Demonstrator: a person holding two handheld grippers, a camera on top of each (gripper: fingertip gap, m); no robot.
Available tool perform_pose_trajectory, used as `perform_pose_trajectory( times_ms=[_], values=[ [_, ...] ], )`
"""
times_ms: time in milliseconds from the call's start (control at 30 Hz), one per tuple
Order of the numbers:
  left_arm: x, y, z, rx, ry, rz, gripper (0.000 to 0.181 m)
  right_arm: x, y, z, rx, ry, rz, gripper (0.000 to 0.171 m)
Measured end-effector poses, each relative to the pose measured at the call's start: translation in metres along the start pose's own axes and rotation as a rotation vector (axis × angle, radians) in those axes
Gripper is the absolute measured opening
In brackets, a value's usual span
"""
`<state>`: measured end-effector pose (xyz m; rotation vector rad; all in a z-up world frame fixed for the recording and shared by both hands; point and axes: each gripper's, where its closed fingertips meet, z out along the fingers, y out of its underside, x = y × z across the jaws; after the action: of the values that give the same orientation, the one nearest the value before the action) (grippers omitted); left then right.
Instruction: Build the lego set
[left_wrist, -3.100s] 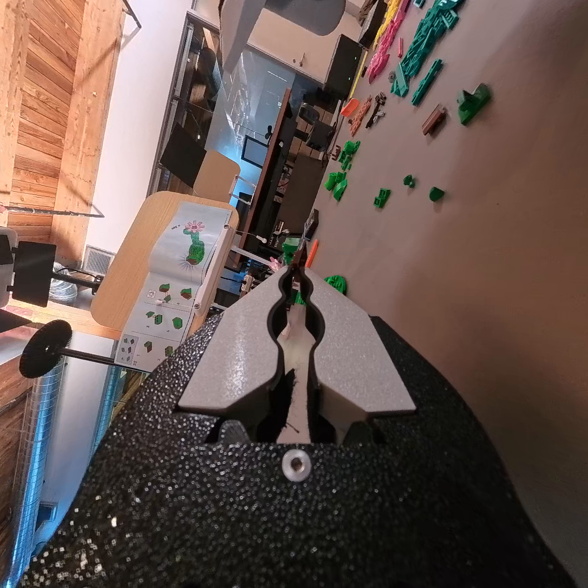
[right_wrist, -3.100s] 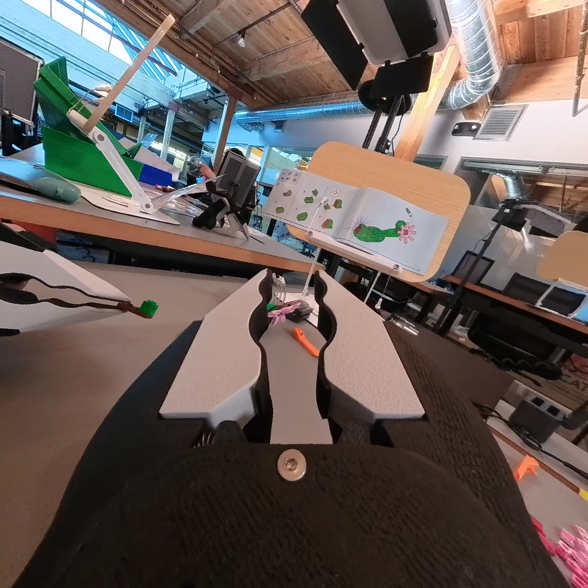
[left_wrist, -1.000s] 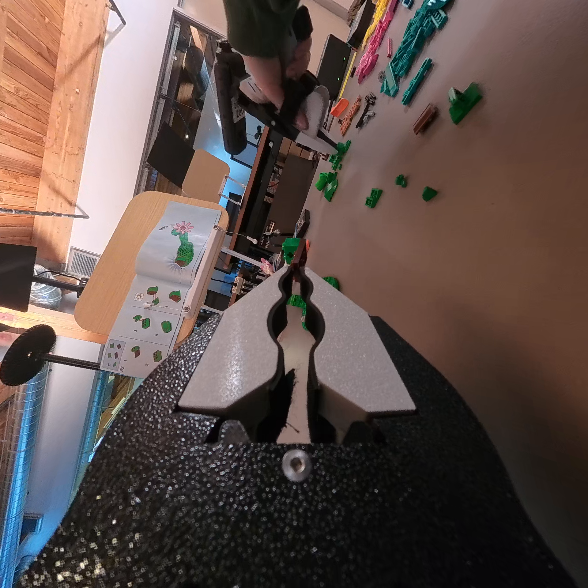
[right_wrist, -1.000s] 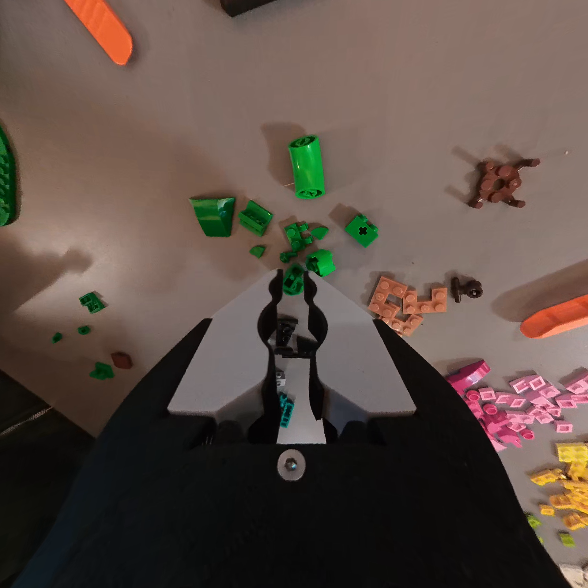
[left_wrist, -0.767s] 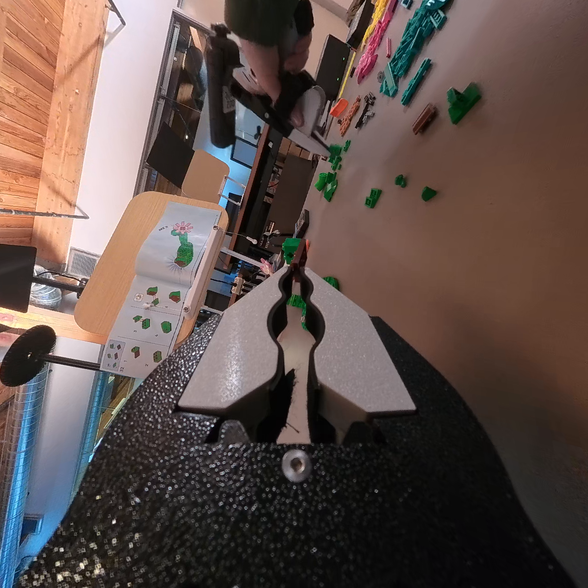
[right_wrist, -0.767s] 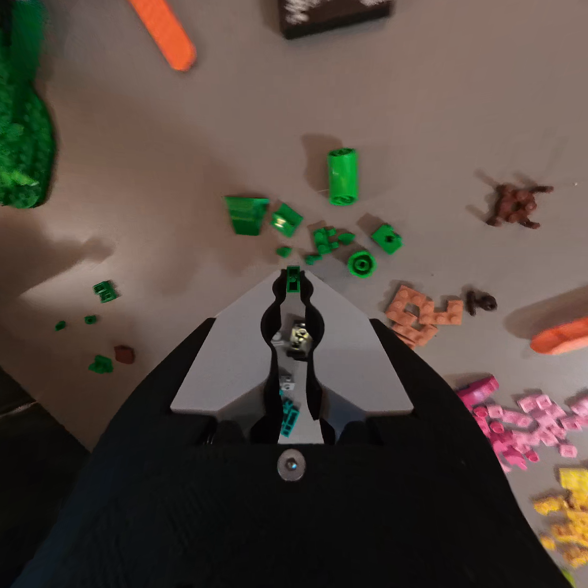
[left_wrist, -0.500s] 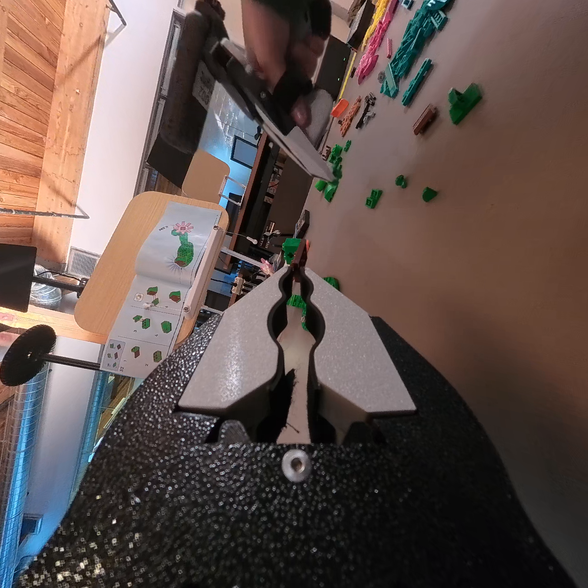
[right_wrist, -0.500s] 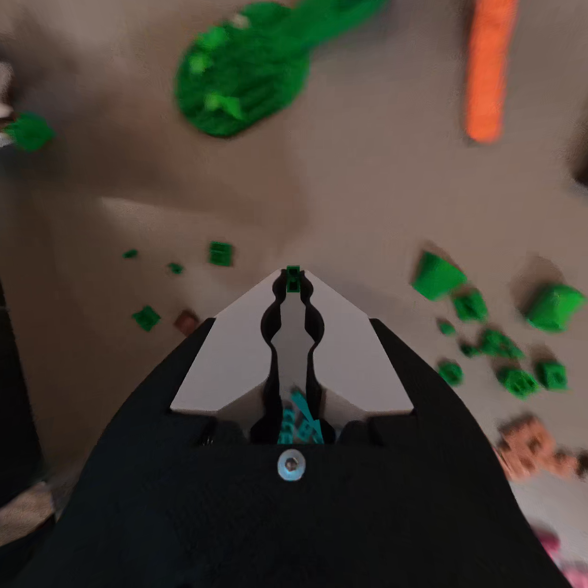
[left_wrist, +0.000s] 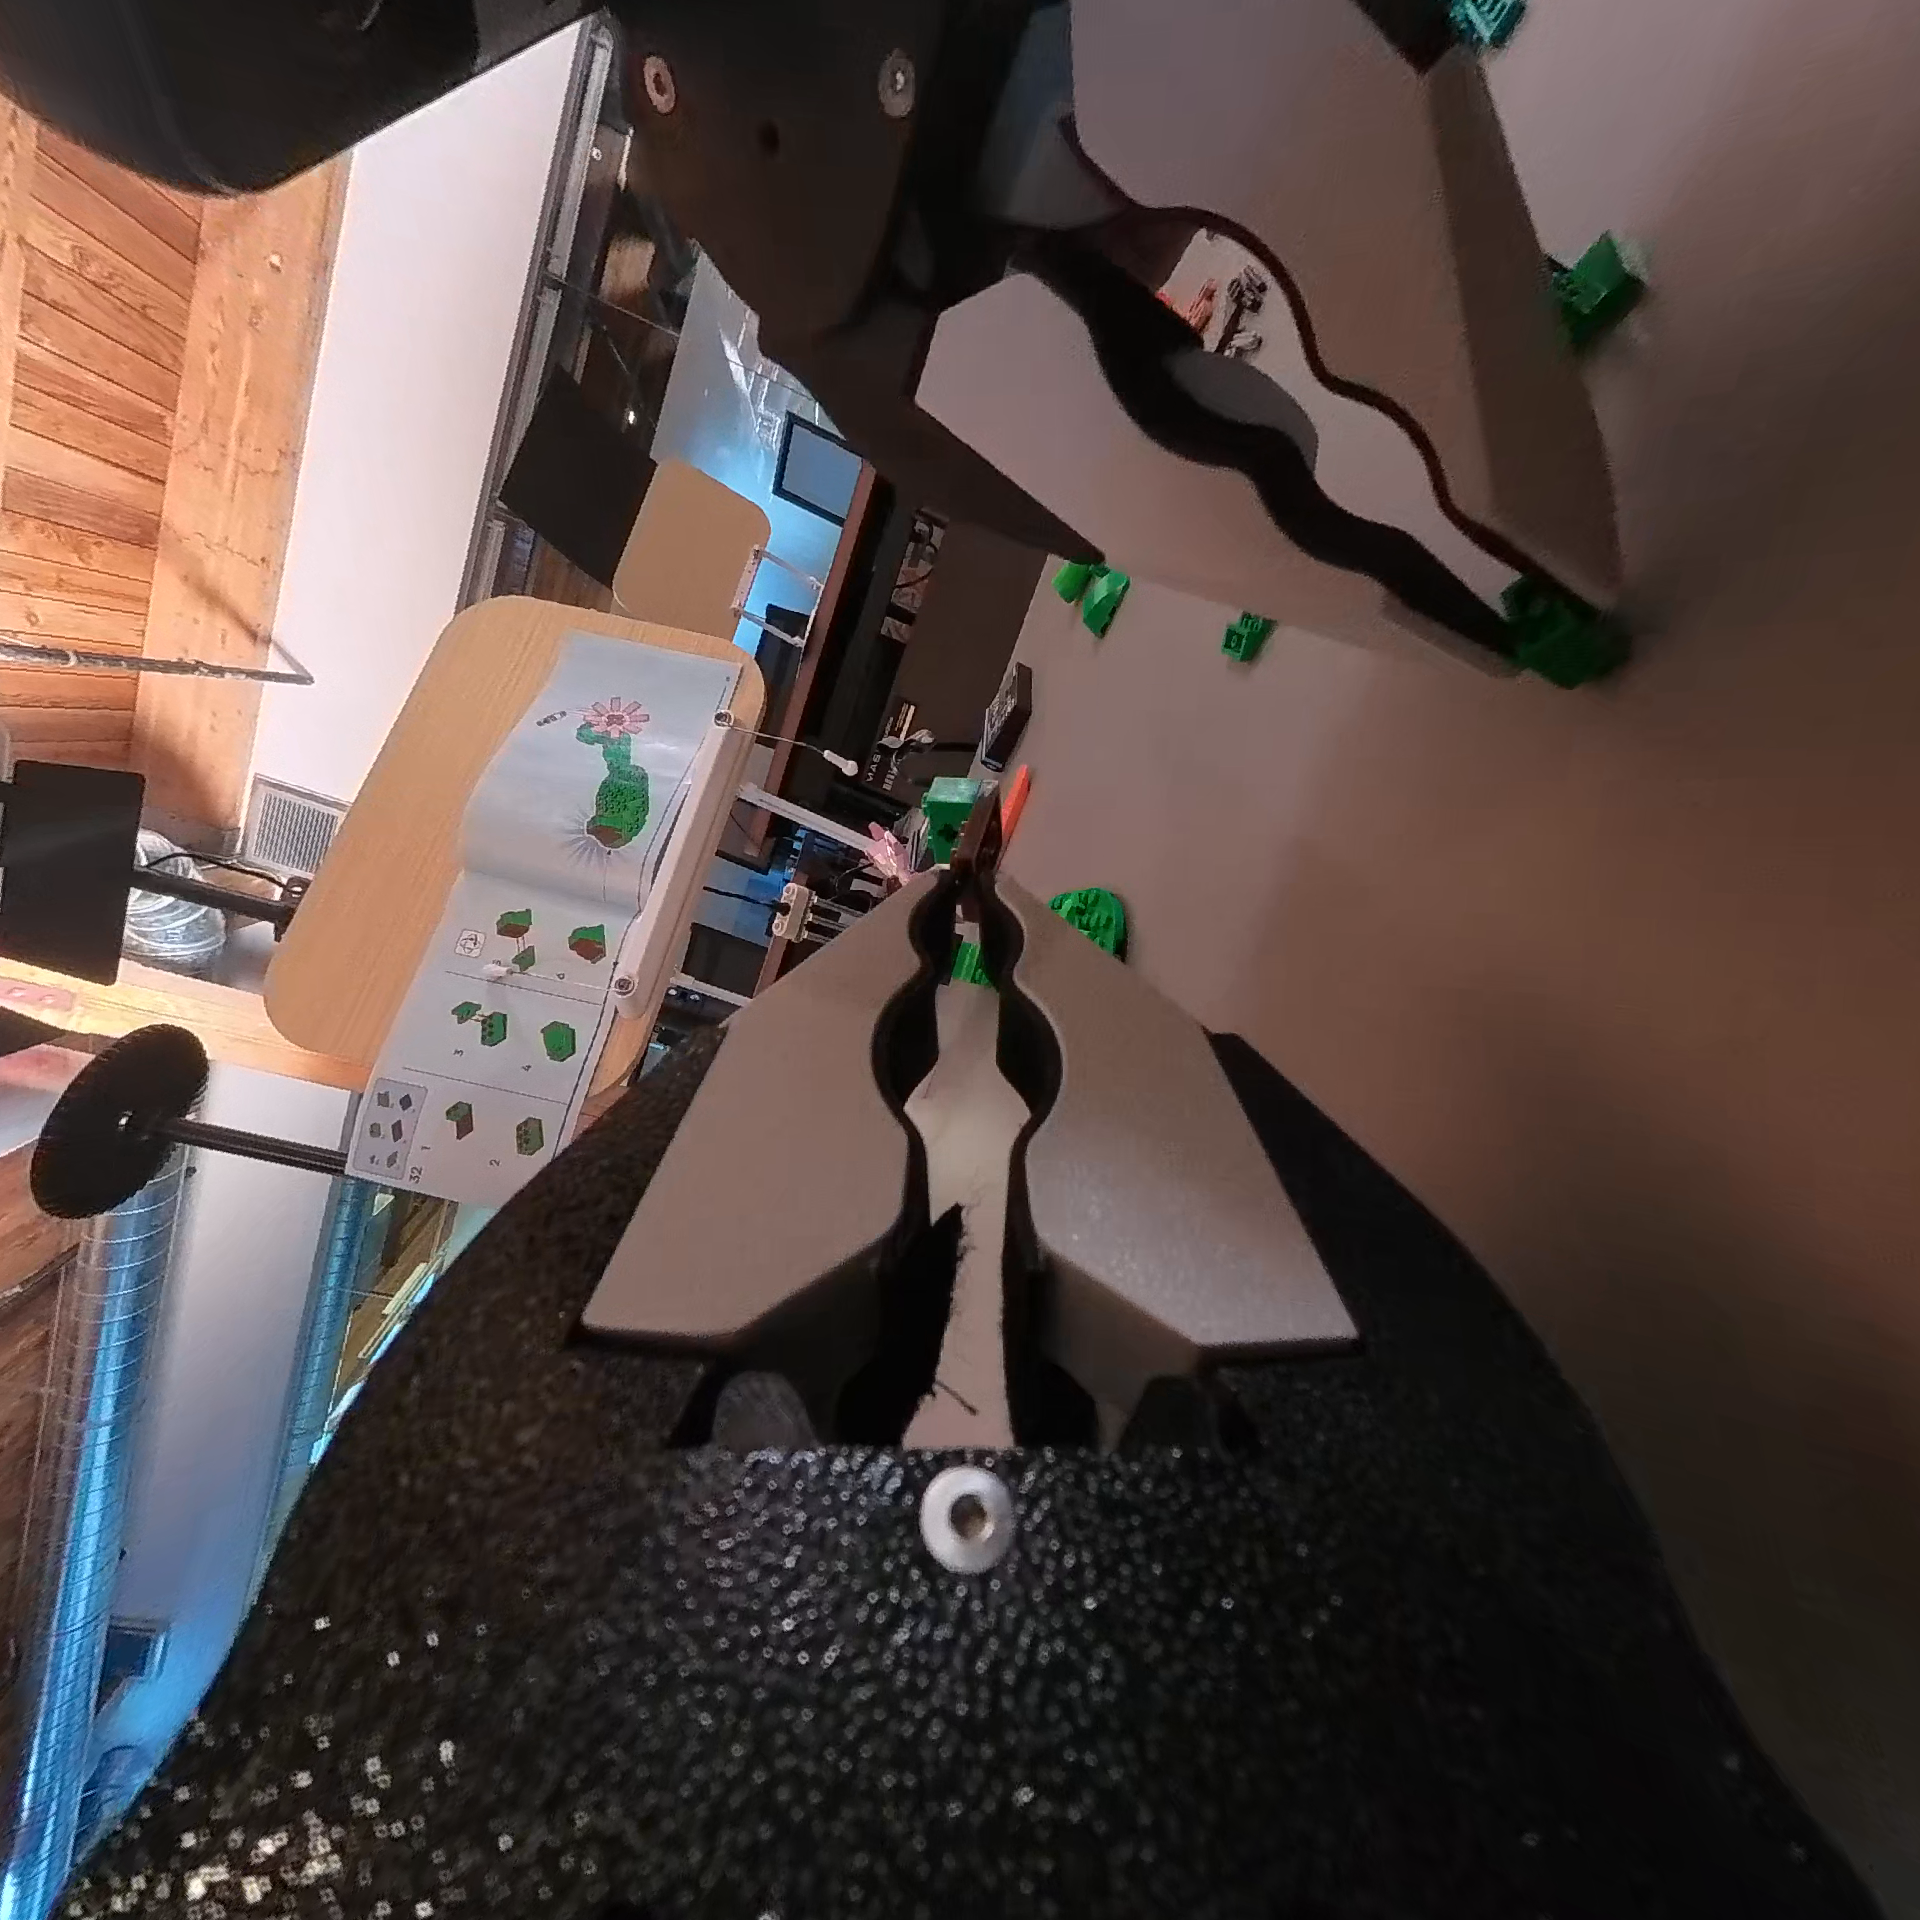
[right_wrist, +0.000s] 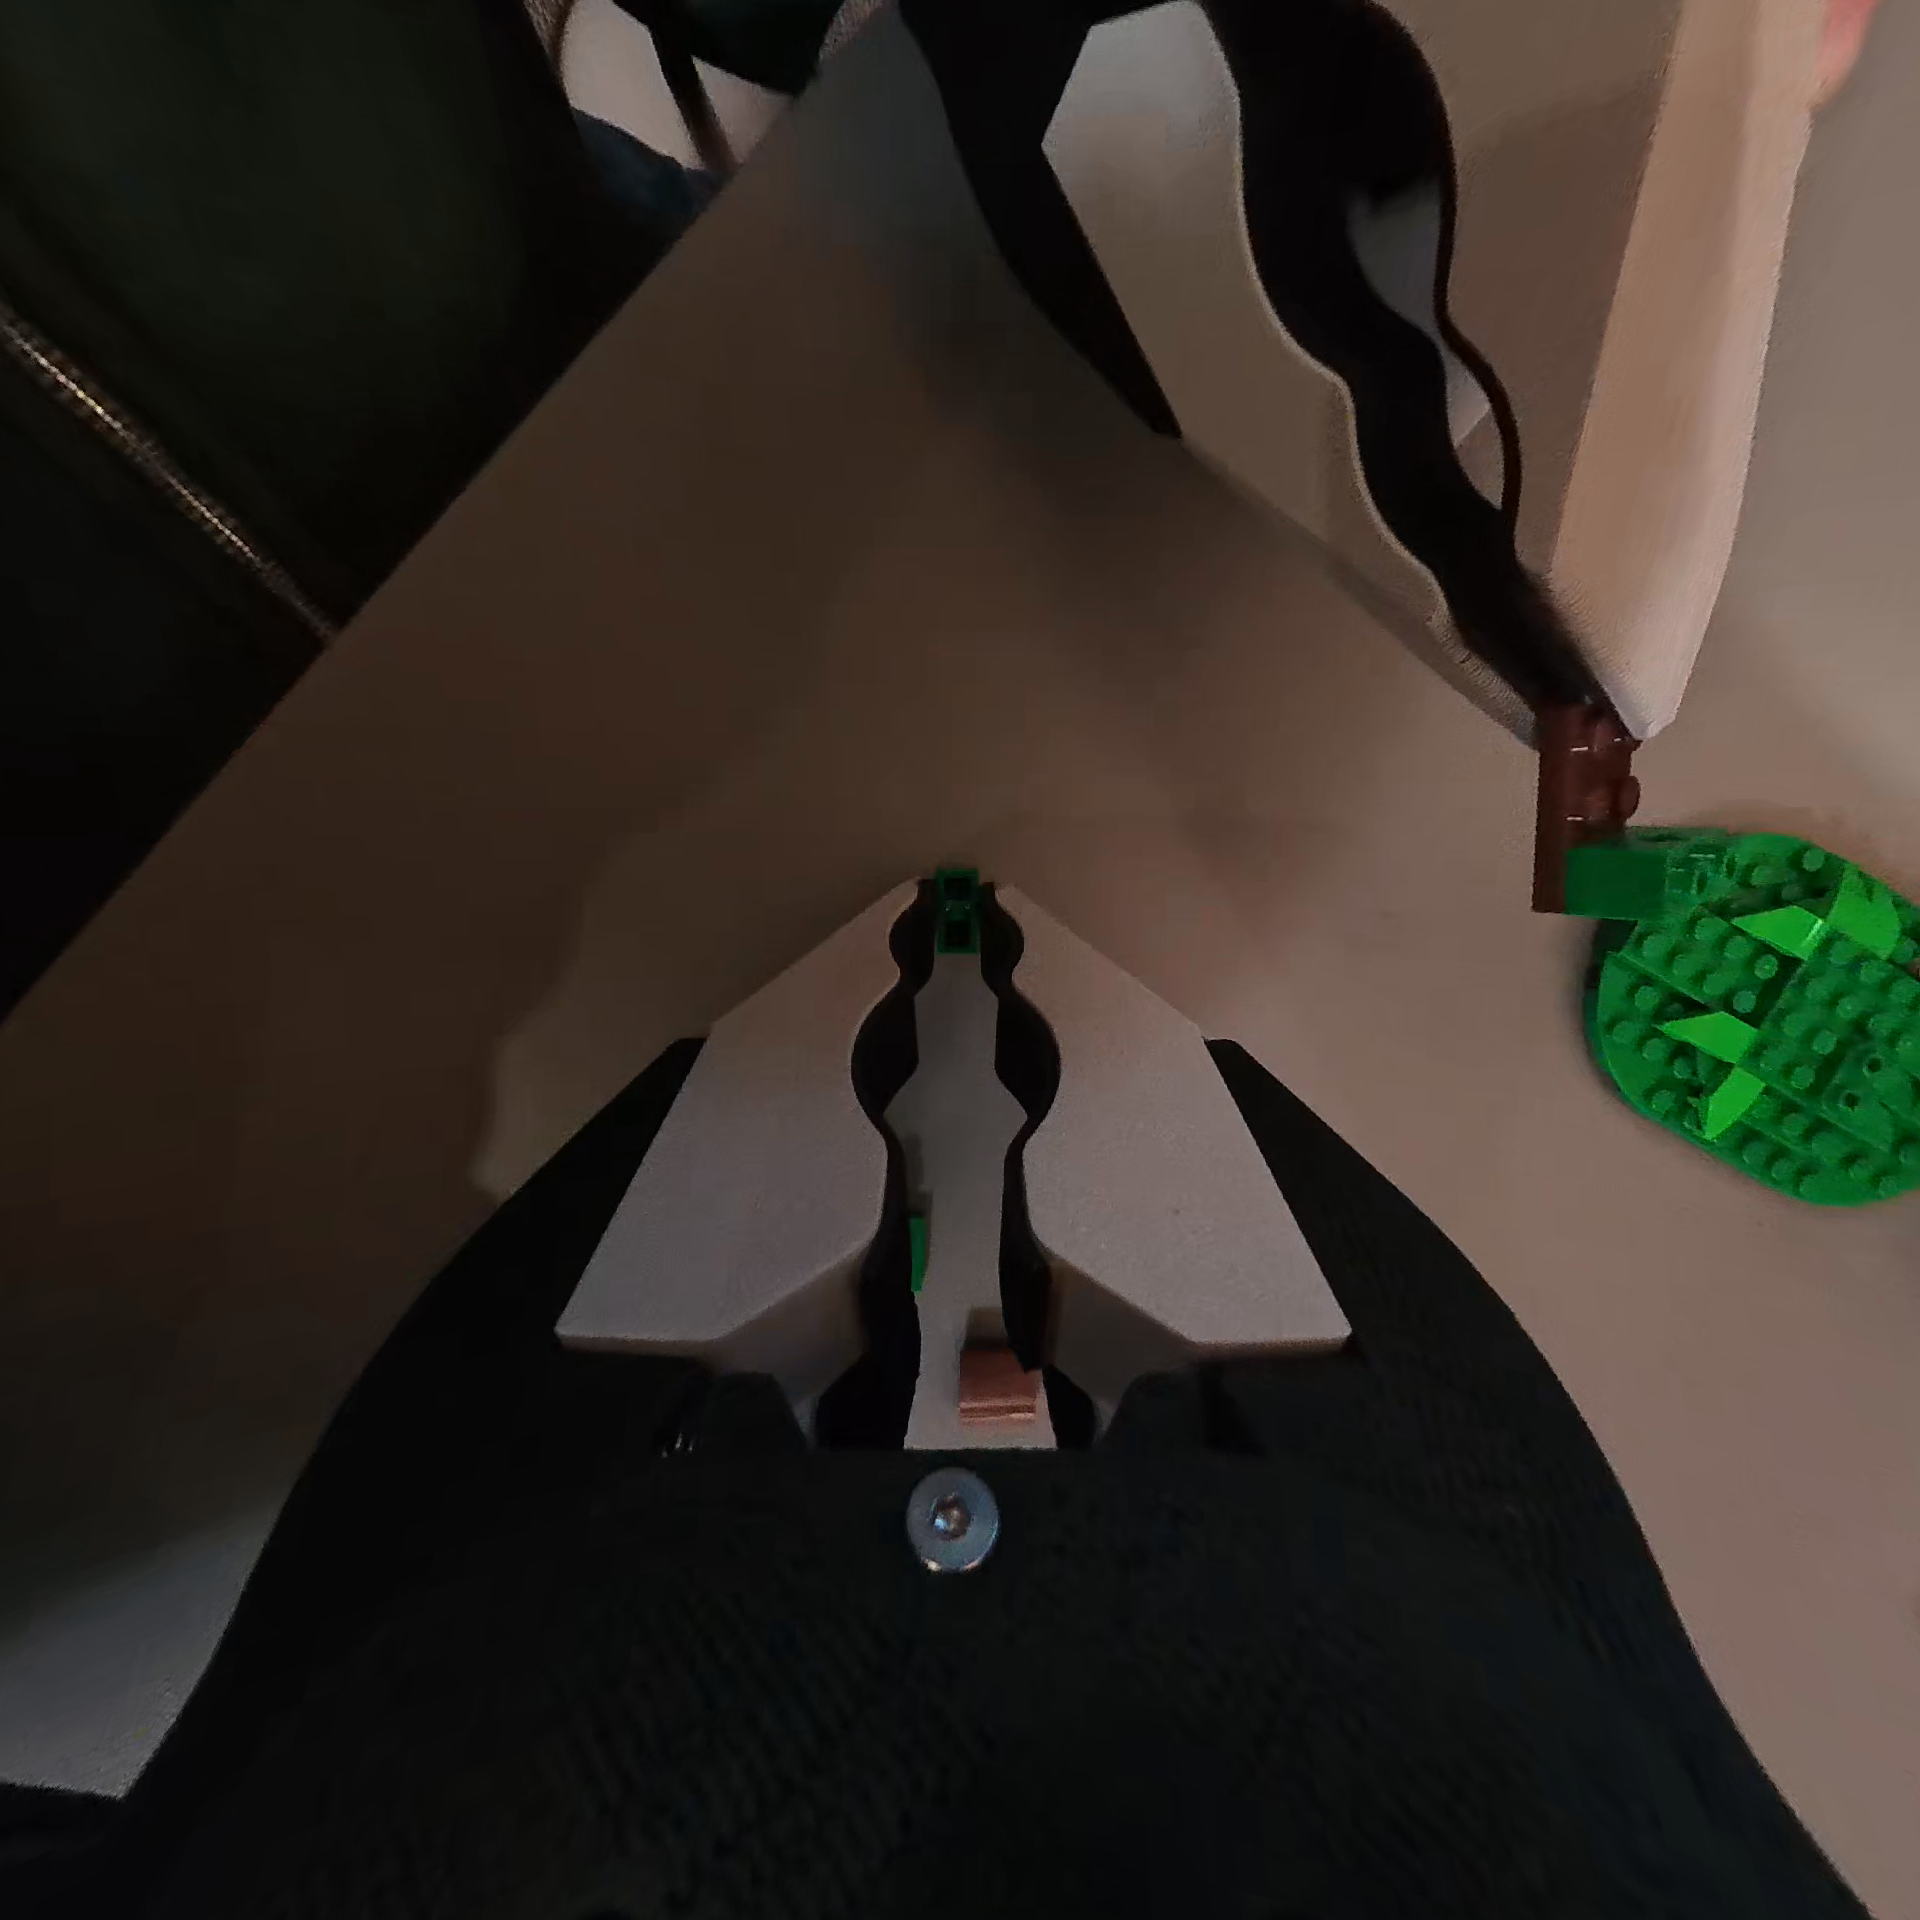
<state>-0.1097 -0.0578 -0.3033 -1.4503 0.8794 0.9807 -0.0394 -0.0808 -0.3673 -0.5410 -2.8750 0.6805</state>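
From the left wrist view, the left gripper (left_wrist: 971, 883) has its grey, grainy fingers pressed on a small brown piece (left_wrist: 985, 831) that sticks out past their tips. Beyond it the right gripper (left_wrist: 1558, 634) comes in from above, its fingers pinching a small green brick (left_wrist: 1564, 649) close to the smooth beige desk (left_wrist: 1455, 1039); whether the brick touches the desk I cannot tell. A green round plate (left_wrist: 1091, 920) lies on the desk just beside the left fingers, loose green bricks (left_wrist: 1247, 636) are scattered farther off, and an open instruction booklet (left_wrist: 540, 935) stands on a wooden board at the desk's edge.

From the right wrist view, the right gripper (right_wrist: 956, 894) pinches the green brick (right_wrist: 956, 909), a narrow studded block, right at the fingertips. To the right, the left gripper (right_wrist: 1584, 717) holds the brown piece (right_wrist: 1579, 810), a flat studded plate with a green block (right_wrist: 1616, 883) fixed to its lower end. That block overlaps the rim of the round plate (right_wrist: 1766, 1049), a glossy studded oval carrying a few smooth wedge tiles.

The step in hand seems to be joining the green brick to the brown assembly. To do it well, I would keep the brown piece steady, line the studs up squarely first, then press straight on; a grip this near the tips could let the small brick twist.
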Motion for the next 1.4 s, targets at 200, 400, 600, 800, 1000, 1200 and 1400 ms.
perform_pose_trajectory(
  times_ms=[200, 400, 600, 800, 1000, 1200, 1400],
  values=[
    [-0.002, 0.001, 0.000, -0.004, -0.012, -0.003, 0.000, -0.002, -0.007, -0.007, 0.062, -0.019, 0.040, 0.027],
    [-0.001, 0.000, 0.000, -0.004, -0.007, 0.000, 0.001, 0.104, 0.068, -0.103, 0.073, 0.391, 0.396, 0.023],
    [0.000, 0.001, 0.000, -0.004, -0.001, 0.000, 0.001, 0.182, 0.238, -0.181, 0.031, 0.687, 1.215, 0.020],
    [-0.001, 0.000, -0.001, -0.001, 0.001, -0.004, 0.001, 0.167, 0.275, -0.150, -0.064, 0.466, 1.477, 0.020],
    [-0.001, 0.000, -0.001, 0.001, 0.003, 0.000, 0.001, 0.171, 0.281, -0.138, -0.090, 0.465, 1.525, 0.023],
    [-0.001, 0.001, 0.000, -0.007, 0.006, 0.002, 0.001, 0.167, 0.287, -0.129, -0.185, 0.470, 1.511, 0.022],
    [0.001, 0.002, 0.001, -0.009, 0.016, 0.008, 0.001, 0.168, 0.286, -0.129, -0.200, 0.465, 1.494, 0.017]
  ],
)
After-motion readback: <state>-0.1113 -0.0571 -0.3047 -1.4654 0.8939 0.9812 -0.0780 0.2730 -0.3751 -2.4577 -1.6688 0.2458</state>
